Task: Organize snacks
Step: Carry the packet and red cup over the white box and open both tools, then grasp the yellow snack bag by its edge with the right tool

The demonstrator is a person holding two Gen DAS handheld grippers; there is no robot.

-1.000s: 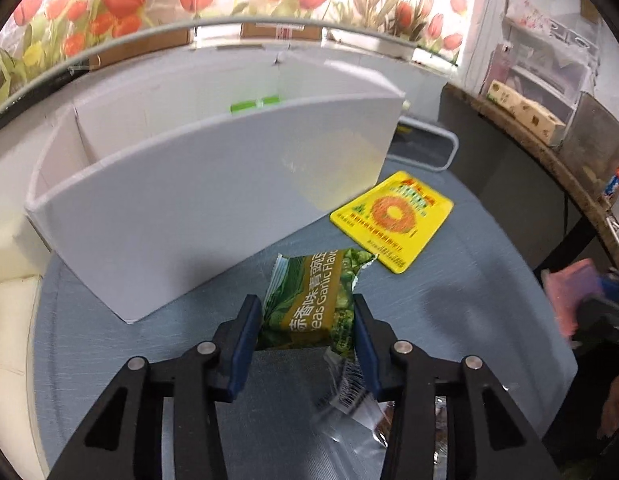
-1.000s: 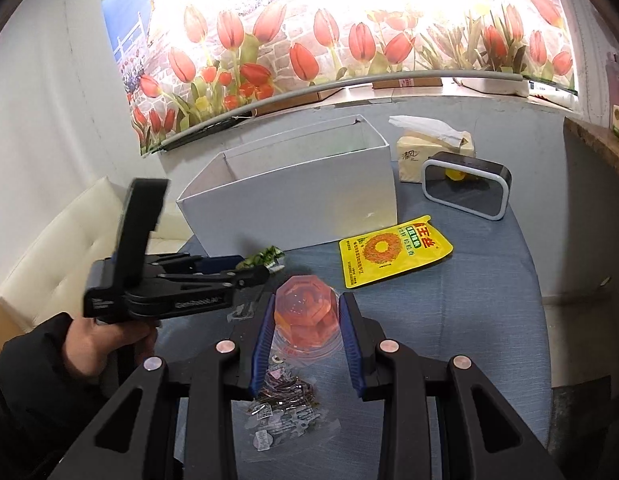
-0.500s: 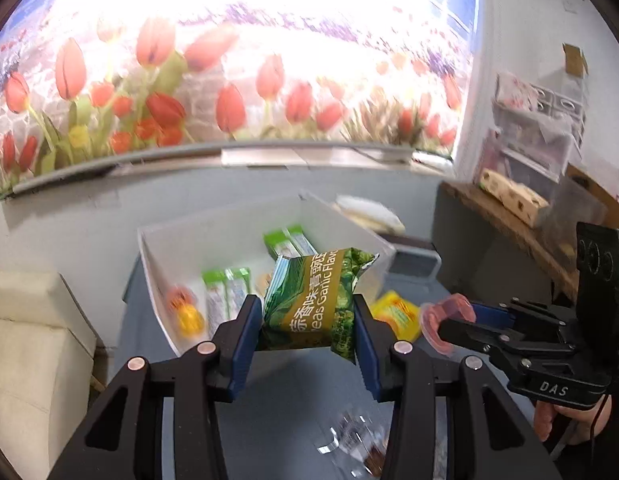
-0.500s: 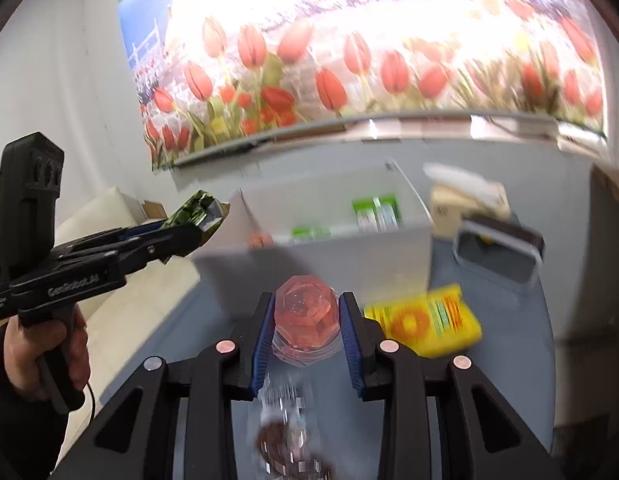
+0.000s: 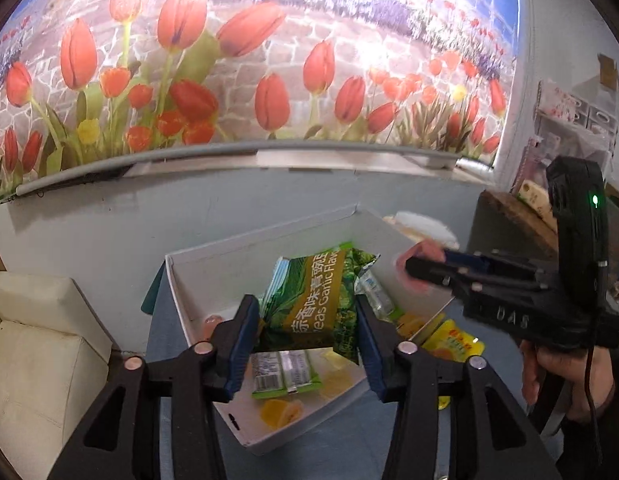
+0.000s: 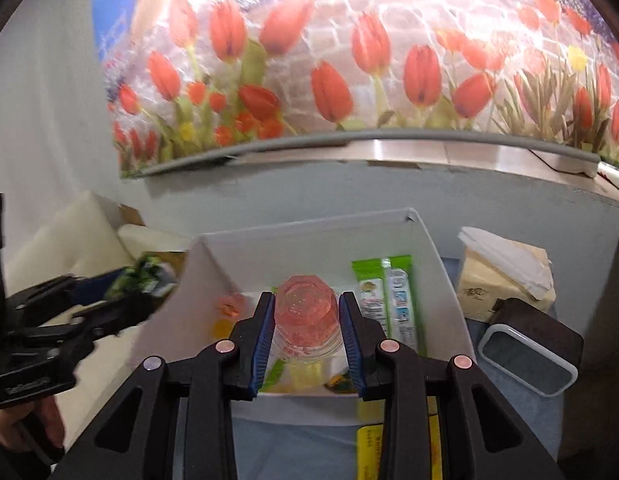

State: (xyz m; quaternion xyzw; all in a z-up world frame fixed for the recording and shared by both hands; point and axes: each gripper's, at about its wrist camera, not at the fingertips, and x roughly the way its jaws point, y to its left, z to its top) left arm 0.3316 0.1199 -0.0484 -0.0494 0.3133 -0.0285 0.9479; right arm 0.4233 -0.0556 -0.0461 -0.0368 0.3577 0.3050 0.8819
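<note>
Green pea packet (image 5: 317,300) clamped by the left gripper (image 5: 305,344) and pink jelly cup (image 6: 305,316) clamped by the right gripper (image 6: 305,344) hang over the white box (image 6: 441,280); release is judged next.

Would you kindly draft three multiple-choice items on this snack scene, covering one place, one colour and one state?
1. Where does the yellow snack pouch lie?
A. inside the white box
B. on the table beside the white cardboard box
C. on the sofa

2. What colour is the faceted jelly cup in the right gripper?
A. pink
B. blue
C. white

3. What is the state of the left gripper?
A. open, with nothing held
B. shut on a tissue pack
C. shut on the green garlic-pea packet

Key: 1 B, it lies outside the box wall; 2 A, the cup shows pink; 3 C, the jaws clamp the packet's sides.
</note>
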